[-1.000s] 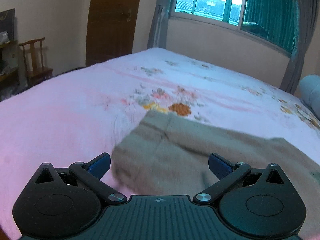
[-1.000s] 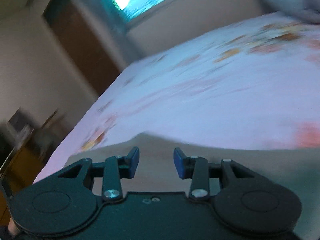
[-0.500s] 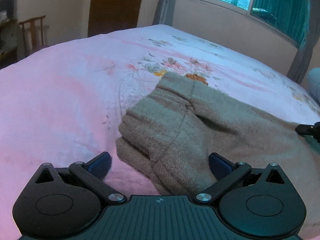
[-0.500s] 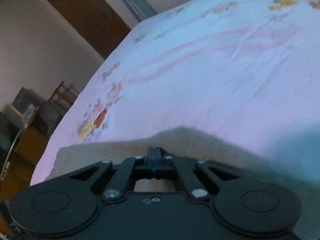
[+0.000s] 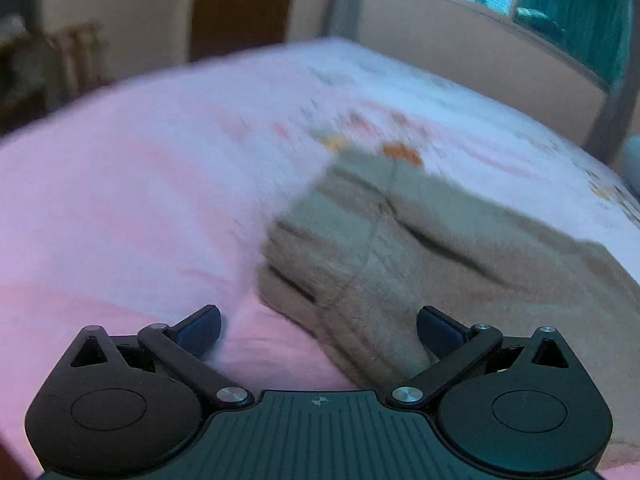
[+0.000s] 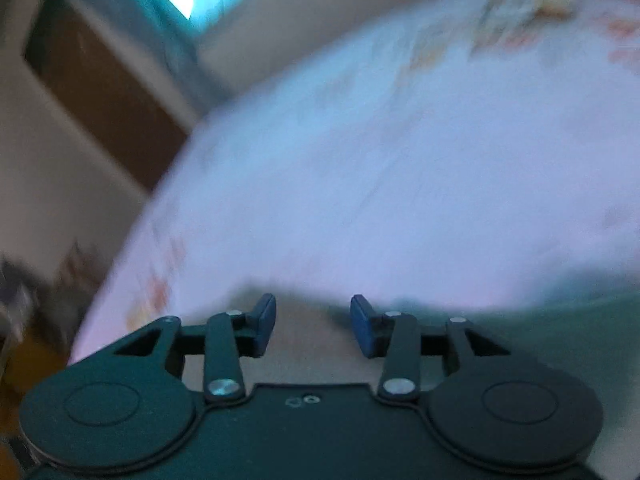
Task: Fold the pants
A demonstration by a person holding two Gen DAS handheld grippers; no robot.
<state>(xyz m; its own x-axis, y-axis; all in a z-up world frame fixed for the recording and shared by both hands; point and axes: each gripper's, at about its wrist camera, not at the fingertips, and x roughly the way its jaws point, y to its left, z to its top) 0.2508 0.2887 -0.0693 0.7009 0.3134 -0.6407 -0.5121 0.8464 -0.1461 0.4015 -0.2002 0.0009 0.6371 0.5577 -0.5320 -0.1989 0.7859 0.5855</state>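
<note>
The beige knit pants (image 5: 420,248) lie folded on the pink floral bed (image 5: 140,184), their waistband end toward me in the left wrist view. My left gripper (image 5: 318,326) is wide open and empty, just short of the near edge of the pants. In the right wrist view my right gripper (image 6: 313,322) is open, its blue pads apart above the beige fabric (image 6: 304,344). It holds nothing. Both views are blurred by motion.
A brown door (image 5: 240,4) and a wooden chair (image 5: 76,60) stand beyond the bed's far left. A window with teal curtains (image 5: 560,12) is at the back right. The door (image 6: 100,92) also shows in the right wrist view.
My right gripper was shut half a second ago and has opened, letting go of the fabric, and tilted up. My left gripper stayed open and drew back a little.
</note>
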